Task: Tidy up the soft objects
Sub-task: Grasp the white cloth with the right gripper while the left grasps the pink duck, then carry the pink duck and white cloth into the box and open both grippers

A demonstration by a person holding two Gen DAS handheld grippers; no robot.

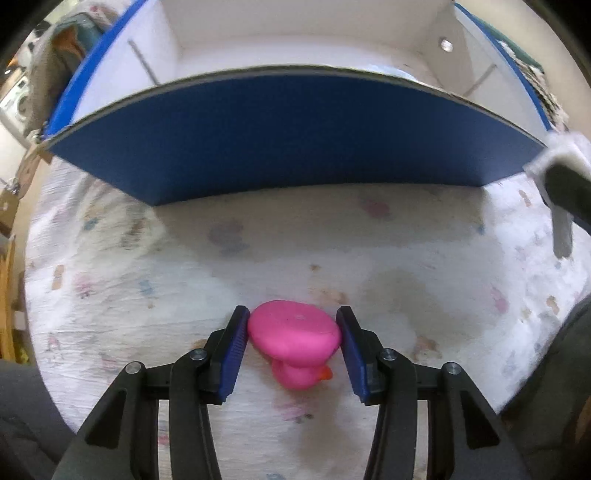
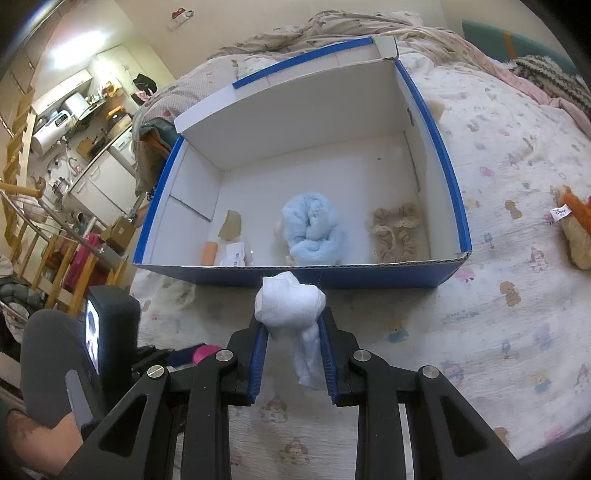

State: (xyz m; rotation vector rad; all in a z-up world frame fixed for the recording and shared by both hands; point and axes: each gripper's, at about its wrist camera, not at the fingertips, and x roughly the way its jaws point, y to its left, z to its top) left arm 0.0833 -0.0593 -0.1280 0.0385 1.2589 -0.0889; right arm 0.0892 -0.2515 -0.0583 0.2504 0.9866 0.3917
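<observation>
My left gripper [image 1: 292,334] is shut on a pink rubber duck [image 1: 293,338], held upside down just above the patterned sheet, in front of the blue wall of the box [image 1: 288,133]. My right gripper [image 2: 291,325] is shut on a bunched white cloth [image 2: 290,301] and holds it just before the near wall of the blue-and-white box [image 2: 448,177]. Inside the box lie a light blue fluffy bundle [image 2: 314,229], a beige ruffled item [image 2: 395,230] and a small orange and tan item with a tag [image 2: 227,242]. The white cloth also shows at the right edge of the left wrist view [image 1: 554,166].
The box stands on a bed with a cartoon-print sheet [image 2: 498,295]. An orange and cream plush toy [image 2: 574,225] lies on the sheet to the right of the box. Rumpled bedding [image 2: 332,29] lies behind the box. A kitchen area and wooden rails [image 2: 55,166] are off the bed's left side.
</observation>
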